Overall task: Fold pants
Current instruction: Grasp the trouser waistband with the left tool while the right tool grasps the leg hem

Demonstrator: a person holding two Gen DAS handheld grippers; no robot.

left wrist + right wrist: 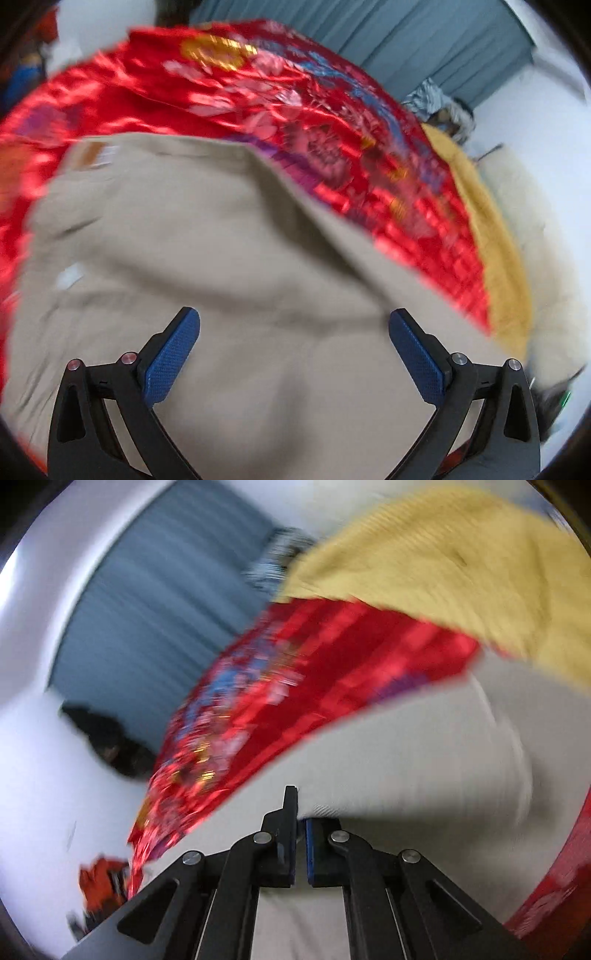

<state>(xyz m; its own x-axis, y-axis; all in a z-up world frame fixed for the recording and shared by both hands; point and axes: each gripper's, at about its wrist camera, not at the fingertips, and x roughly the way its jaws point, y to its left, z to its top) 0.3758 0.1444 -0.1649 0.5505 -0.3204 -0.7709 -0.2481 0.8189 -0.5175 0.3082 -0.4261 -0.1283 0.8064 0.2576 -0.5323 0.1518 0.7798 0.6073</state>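
Note:
Beige pants (207, 236) lie spread on a shiny red embroidered bedcover (258, 92). My left gripper (294, 321) is open, its blue pads (173, 354) wide apart just above the pants, holding nothing. In the right wrist view my right gripper (300, 812) is shut on an edge of the pants (406, 746), with the cloth draped over the right finger. Both views are blurred by motion.
A yellow blanket (443, 568) lies beside the red cover (303, 686), also showing in the left wrist view (491, 236). A grey-blue curtain (155, 602) hangs on the white wall behind. A dark object (107, 738) and a red-orange item (103, 886) lie off the bed.

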